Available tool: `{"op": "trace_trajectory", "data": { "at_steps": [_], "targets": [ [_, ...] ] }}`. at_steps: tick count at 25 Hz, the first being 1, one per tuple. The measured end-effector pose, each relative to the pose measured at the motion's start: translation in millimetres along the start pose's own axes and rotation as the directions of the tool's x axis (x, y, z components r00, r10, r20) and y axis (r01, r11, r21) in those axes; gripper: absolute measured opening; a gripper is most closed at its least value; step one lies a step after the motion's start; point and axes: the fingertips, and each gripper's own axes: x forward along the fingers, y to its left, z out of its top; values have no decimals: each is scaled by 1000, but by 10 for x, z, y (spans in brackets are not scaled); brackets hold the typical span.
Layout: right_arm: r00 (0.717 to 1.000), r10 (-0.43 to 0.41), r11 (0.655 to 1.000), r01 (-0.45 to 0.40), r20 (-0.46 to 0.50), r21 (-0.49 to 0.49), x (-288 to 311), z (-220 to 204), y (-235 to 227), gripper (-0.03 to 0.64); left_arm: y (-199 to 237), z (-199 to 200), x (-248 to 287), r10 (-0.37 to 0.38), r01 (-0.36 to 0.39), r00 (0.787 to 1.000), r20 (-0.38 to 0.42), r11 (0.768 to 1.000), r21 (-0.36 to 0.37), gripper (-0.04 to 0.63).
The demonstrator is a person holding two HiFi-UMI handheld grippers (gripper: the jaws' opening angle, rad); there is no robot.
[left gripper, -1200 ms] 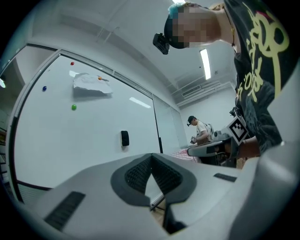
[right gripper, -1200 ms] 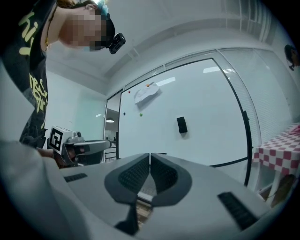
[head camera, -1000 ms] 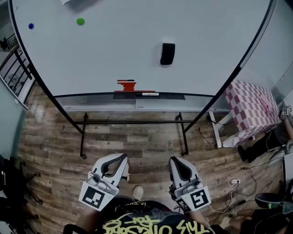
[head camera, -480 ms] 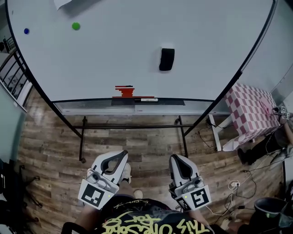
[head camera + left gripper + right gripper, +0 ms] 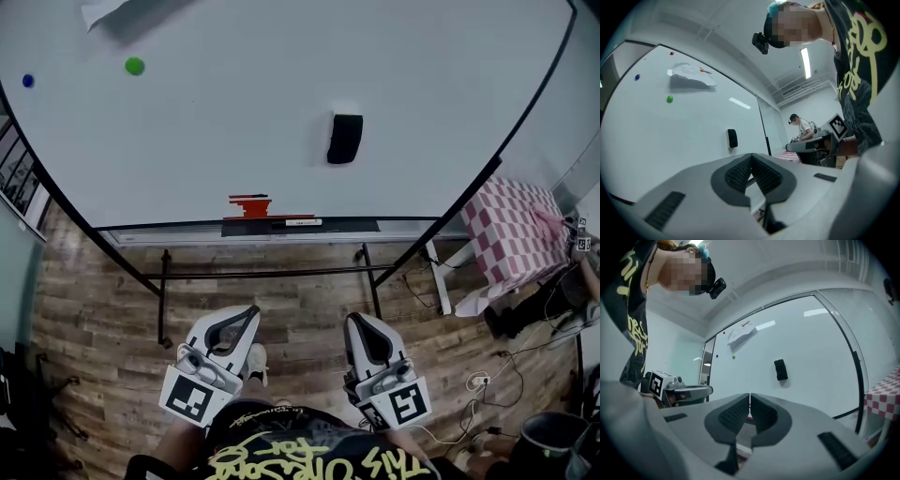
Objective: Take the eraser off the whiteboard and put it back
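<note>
- The whiteboard (image 5: 234,122) stands on its frame straight ahead of me, well apart from both of my grippers, with wooden floor between us.
- My left gripper (image 5: 246,317) points level at the board; its jaws are pressed together at the tips with nothing between them.
- My right gripper (image 5: 362,324) sits beside it and points the same way; its jaws are also pressed together and empty.
- The eraser (image 5: 344,138), black and oblong, clings to the board right of its middle, above the tray (image 5: 356,225). Its long axis runs up and down the board, leaning only slightly.
- From my jaws the eraser lies ahead and higher. It is almost in line with the right gripper and off to the right of the left 1, so I judge the right hand the nearer for the grab, with its jaws needing to spread across the eraser's short width.
- Writing: I can read no brand or label on the eraser. The print on the pen in the tray is too small, and the yellow lettering on my shirt is not legible. Each gripper's cube shows only a square black-and-white marker.
</note>
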Motion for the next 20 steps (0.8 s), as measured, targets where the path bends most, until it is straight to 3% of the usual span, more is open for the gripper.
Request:
{"op": "trace_trajectory", "data": {
  "at_steps": [9, 20],
  "targets": [
    [999, -6, 1000, 6, -36, -11, 440, -115, -157, 11, 420, -40, 256, 1, -1, 1000, 2, 1000, -10, 6],
    [1000, -26, 999, 26, -15, -29, 1003, -18, -260, 11, 918, -3, 493, -16, 16, 1000, 5, 1000, -1, 6]
  ]
}}
